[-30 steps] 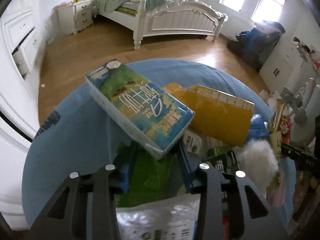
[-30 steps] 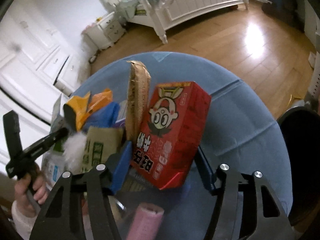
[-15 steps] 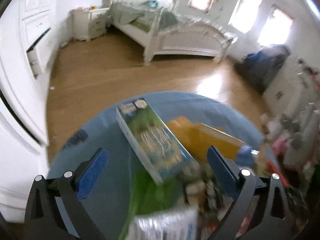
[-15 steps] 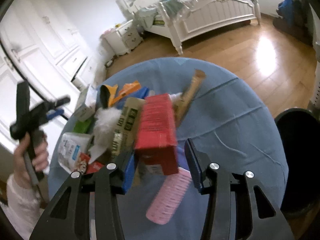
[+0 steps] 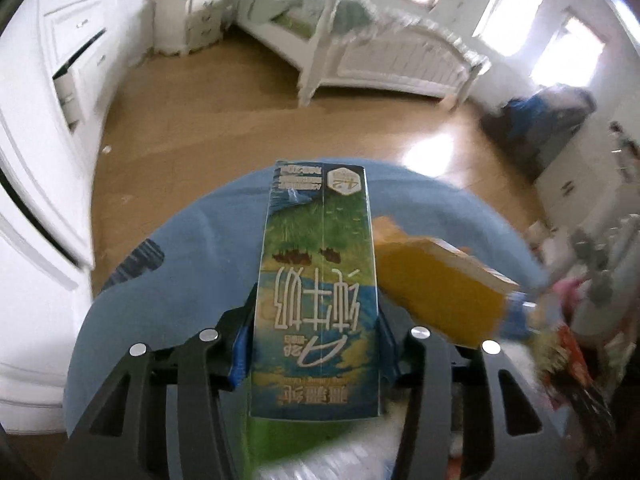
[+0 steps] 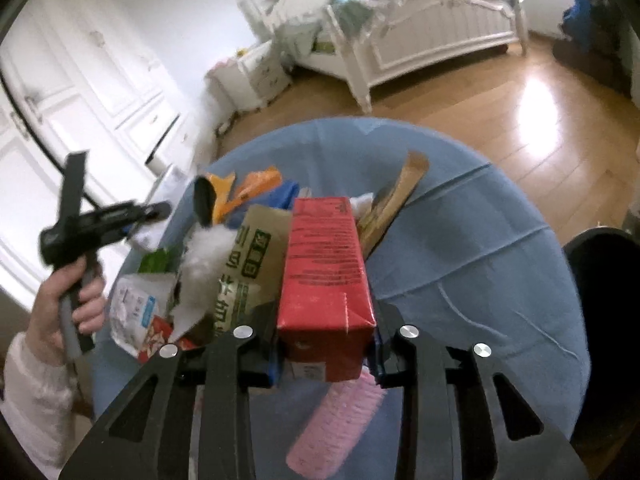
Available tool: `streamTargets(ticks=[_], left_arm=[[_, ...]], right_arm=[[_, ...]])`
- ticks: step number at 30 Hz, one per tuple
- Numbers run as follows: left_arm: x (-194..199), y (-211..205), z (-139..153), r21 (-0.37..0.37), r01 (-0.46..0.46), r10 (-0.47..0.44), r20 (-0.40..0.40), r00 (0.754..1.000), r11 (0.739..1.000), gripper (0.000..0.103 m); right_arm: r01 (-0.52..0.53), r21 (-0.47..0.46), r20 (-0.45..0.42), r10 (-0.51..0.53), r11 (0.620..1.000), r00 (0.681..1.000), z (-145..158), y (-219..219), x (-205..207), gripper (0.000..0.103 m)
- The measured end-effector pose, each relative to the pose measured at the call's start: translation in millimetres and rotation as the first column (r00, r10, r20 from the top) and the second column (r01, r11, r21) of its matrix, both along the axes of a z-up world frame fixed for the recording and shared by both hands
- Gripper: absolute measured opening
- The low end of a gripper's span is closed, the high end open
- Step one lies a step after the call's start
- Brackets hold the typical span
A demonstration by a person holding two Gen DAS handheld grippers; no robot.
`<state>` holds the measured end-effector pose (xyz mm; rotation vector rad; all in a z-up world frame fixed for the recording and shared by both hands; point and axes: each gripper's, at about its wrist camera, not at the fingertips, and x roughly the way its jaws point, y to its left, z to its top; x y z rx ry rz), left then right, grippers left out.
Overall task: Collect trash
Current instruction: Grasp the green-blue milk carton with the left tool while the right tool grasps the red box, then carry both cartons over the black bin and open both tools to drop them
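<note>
Left fingers (image 5: 245, 344): closing on the milk carton (image 5: 316, 280), blue pads pressing both its long sides; the carton is lying lengthwise between them, raised over the counter's near edge.

Right fingers (image 6: 386, 354): closing on the red carton (image 6: 326, 280), pads against its two sides, near end toward the camera; it is sitting above the pink roller (image 6: 334, 424) lying at the near edge.

Progress, as a judgement: early to middle. Two pieces are being gripped at once, but neither is yet over the bin (image 6: 604, 320), whose dark rim is showing just off the counter's right edge. Most of the trash is waiting on the counter: yellow box (image 5: 436, 292) just right of the milk carton, a brown packet (image 6: 252, 264), white fluff (image 6: 204, 256), orange wrapper (image 6: 244, 190), a tan sachet (image 6: 394, 204) leaning beside the red carton, and a white pouch (image 6: 132, 308) toward the left edge. Several trips are likely remaining.

The person's left hand (image 6: 70, 304) is showing past the left edge, holding the other gripper's handle.

Counter (image 6: 460, 248): round, covered in blue cloth, creased; far and right parts bare.

Room: bedroom, wooden floor (image 5: 224, 132), white bed (image 5: 384, 60) at the far side, white nightstand (image 5: 188, 24), white wardrobe doors (image 6: 60, 92), bright windows (image 5: 508, 28). Both views are blurring slightly.
</note>
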<state>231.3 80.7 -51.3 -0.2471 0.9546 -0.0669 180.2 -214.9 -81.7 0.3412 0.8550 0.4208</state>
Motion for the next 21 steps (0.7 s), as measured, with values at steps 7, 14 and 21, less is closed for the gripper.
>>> streamTargets(ticks=[7, 14, 21], left_arm=[[-65, -92, 64, -0.127, 0.28, -0.259, 0.162, 0.952, 0.951, 0.048], [-63, -287, 39, -0.274, 0.622, -0.61, 0.136, 0.78, 0.734, 0.048], [-37, -421, -36, -0.315, 0.687, -0.729, -0.022, 0.684, 0.655, 0.048]], right_arm=[[0.149, 0.053, 0.304, -0.158, 0.987, 0.939, 60, -48, -76, 0.032], [0.508, -0.126, 0.223, -0.475, 0.852, 0.851, 14, -144, -96, 0.032], [0.541, -0.191, 0.09, -0.534, 0.819, 0.841, -58, -208, -91, 0.032]])
